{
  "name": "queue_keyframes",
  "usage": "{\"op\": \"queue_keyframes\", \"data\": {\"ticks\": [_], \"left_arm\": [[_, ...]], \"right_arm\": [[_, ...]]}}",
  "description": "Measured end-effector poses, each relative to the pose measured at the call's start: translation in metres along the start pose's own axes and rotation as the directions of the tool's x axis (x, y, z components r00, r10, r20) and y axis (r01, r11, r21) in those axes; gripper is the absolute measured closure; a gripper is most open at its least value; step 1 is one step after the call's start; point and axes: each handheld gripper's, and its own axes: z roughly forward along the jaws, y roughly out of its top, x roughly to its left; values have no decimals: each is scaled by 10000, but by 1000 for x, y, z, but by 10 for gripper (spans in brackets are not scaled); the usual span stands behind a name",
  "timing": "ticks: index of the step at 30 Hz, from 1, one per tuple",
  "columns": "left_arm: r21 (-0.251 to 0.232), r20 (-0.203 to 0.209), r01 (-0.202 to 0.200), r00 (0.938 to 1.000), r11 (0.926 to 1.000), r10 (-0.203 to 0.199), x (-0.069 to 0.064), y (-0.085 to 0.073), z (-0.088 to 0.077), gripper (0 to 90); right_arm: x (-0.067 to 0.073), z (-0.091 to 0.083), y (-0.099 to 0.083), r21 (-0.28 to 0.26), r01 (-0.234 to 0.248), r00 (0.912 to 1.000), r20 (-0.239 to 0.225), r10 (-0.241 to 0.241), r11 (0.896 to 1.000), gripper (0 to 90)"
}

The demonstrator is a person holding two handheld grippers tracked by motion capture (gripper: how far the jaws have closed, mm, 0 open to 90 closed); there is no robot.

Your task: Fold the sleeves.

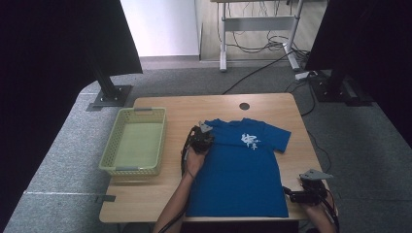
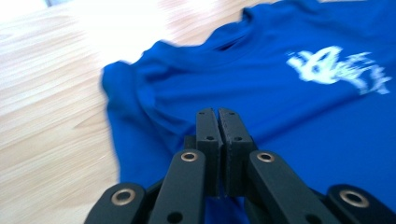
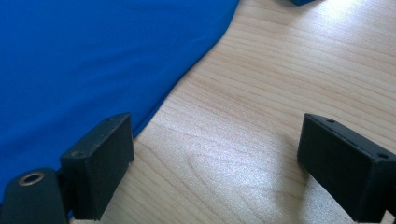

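One blue T-shirt (image 1: 240,170), laid flat, front up, on one wooden table (image 1: 145,194); collar toward the far edge, hem at the near edge. The shirt serves as landmark for all entries below.

Writing: one white brush-style print (image 1: 251,141) on the chest, also seen in the left gripper view (image 2: 338,70). It looks like script characters, but it is too blurred and small to read. No other label or brand legible.

One pale green slotted basket (image 1: 109,155), on the table to the left of the shirt, a strip of bare wood between them.

One round dark hole (image 1: 244,106) in the tabletop, just beyond the shirt's collar.

Grippers, two:
- Left gripper (image 1: 200,139), at the shirt's left shoulder beside the collar. In its own view the black jaws are pressed together, pads meeting (image 2: 218,123) over the blue cloth; whether a fold of fabric is caught between them cannot be told.
- Right gripper (image 1: 291,195), at the shirt's right side near the hem. Its jaws are spread wide, nothing between them but bare wood (image 3: 219,140); one pad (image 3: 100,161) lies just at the shirt's edge, the other well off the cloth.
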Motion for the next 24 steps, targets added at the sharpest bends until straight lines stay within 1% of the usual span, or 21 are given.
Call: {"op": "queue_keyframes", "data": {"ticks": [6, 11, 14, 16, 18, 21, 24], "left_arm": [[-119, 478, -279, 9985, 9995, 284, -17, 5, 5, 874], [34, 729, -568, 9957, 9984, 564, -31, 5, 14, 874], [185, 819, -610, 9949, 9980, 593, -36, 2, 21, 868], [317, 932, -582, 9941, 9978, 551, -37, -1, 26, 844], [280, 986, -539, 9938, 9982, 509, -37, -2, 26, 801], [148, 933, -495, 9945, 9987, 479, -33, 0, 22, 705], [-4, 863, -305, 9958, 9995, 304, -26, 3, 13, 632]], "right_arm": [[0, 0, 0, 3, 1, 10000, -8, -1, 10000, 104], [0, 0, 0, 4, 8, 10000, -13, -8, 10000, 104], [0, 0, 0, 4, 19, 10000, -22, -19, 10000, 104], [0, 0, 0, 3, 23, 10000, -25, -23, 10000, 104], [0, 0, 0, 4, 27, 10000, -26, -27, 10000, 104], [0, 0, 0, 5, 27, 10000, -27, -27, 10000, 105], [0, 0, 0, 4, 26, 10000, -25, -26, 10000, 104]]}}
